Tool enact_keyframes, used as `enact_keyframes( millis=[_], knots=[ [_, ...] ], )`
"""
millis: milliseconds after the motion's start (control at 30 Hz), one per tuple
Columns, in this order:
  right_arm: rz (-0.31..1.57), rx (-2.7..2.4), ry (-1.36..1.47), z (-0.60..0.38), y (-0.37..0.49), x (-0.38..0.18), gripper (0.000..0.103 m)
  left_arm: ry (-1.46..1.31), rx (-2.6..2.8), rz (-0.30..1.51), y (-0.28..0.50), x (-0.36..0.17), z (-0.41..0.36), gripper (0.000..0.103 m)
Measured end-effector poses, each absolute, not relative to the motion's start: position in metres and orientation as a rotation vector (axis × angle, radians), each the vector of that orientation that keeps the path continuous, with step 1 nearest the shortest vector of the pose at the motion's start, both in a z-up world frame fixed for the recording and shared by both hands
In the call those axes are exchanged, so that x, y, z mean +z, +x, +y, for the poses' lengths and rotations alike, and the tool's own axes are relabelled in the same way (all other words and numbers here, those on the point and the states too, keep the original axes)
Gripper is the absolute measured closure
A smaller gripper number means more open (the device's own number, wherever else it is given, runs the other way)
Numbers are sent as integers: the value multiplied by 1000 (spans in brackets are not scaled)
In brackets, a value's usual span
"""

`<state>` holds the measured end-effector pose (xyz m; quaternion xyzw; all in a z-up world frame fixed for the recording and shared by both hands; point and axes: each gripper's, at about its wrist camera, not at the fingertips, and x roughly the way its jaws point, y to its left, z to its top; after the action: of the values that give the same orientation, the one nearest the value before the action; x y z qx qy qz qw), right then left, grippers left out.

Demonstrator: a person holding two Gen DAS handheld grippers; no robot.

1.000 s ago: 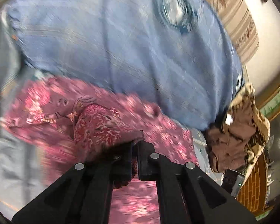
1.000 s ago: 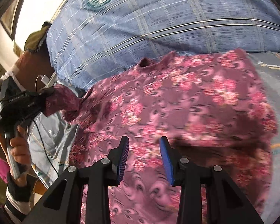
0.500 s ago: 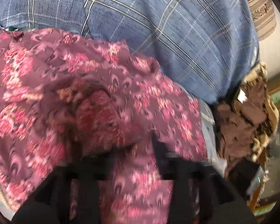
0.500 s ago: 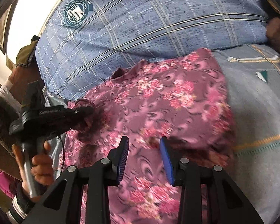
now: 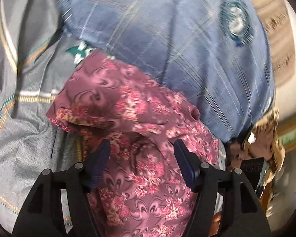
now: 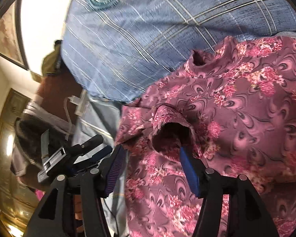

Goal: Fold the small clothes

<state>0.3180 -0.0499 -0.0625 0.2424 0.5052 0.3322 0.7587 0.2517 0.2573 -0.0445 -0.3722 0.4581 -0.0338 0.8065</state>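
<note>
Released since the earlier frame: sleeve of the floral maroon garment (image 5: 140,118), dropped by the left tool (image 5: 142,150); both tools' jaws have just been opening. Right tool (image 6: 150,158): gaping, sleeve cuff (image 6: 171,132) just ahead, unpinched. Garment lies on the bed beneath both tools, against the blue plaid pillow (image 5: 177,39). Step: sleeve fold-in. Next: regrip an edge, likely.

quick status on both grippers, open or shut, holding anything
Left gripper: open, jaws just opened, over the maroon floral-print garment, not gripping it.
Right gripper: open, jaws just widened, straddling a garment fold, pads not pressing.

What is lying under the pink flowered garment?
The flowered garment lies on a grey striped sheet, its far edge against a blue checked pillow. Anything beneath the garment's middle is covered.
</note>
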Motion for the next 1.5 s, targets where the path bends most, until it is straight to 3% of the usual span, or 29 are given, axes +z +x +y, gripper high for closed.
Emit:
enact_keyframes(
  millis=[167,233,267,333,533,667,867,1000,1033,1067,1100,1167,1333,1367,1400,1433,1467,1500],
  knots=[
    [1077,619,295,-16,329,-73,42,-870,-9,1020,272,-75,262,37],
    [1074,636,273,-14,335,-78,80,-867,44,1021,281,-80,265,40],
    [1070,642,270,-16,337,-77,100,-858,65,1016,284,-80,267,55],
    [1002,639,244,-29,341,-62,101,-875,57,1013,290,-76,268,84],
    [682,645,46,-81,345,18,101,-866,-38,946,295,-39,240,85],
    [664,619,-163,-107,330,17,101,-810,-84,971,294,-37,205,85],
    [911,464,-272,-169,301,-55,95,-747,-105,1061,282,-65,178,85],
    [950,429,-4,-215,281,-48,93,-752,-114,1046,271,-65,184,84],
    [944,449,78,-220,280,-43,91,-748,-112,1038,269,-63,187,80],
    [942,491,207,-225,280,-39,81,-745,-106,1032,268,-62,190,72],
    [955,530,312,-225,284,-37,58,-749,-98,1028,267,-60,193,67],
    [995,580,481,-210,297,-39,34,-761,-86,1026,267,-60,194,58],
    [1104,461,720,-174,341,-67,34,-757,-41,1058,281,-71,198,53],
    [1131,420,751,-171,349,-76,35,-774,-35,1061,284,-75,202,55],
    [1149,399,788,-169,356,-84,48,-783,-29,1063,286,-78,205,60],
    [1158,400,812,-171,360,-89,63,-789,-22,1063,289,-80,208,81],
    [1158,411,815,-171,366,-90,95,-800,-31,1064,290,-79,211,90],
    [1112,421,785,-175,371,-80,94,-818,-42,1057,290,-76,213,90]
  ],
)
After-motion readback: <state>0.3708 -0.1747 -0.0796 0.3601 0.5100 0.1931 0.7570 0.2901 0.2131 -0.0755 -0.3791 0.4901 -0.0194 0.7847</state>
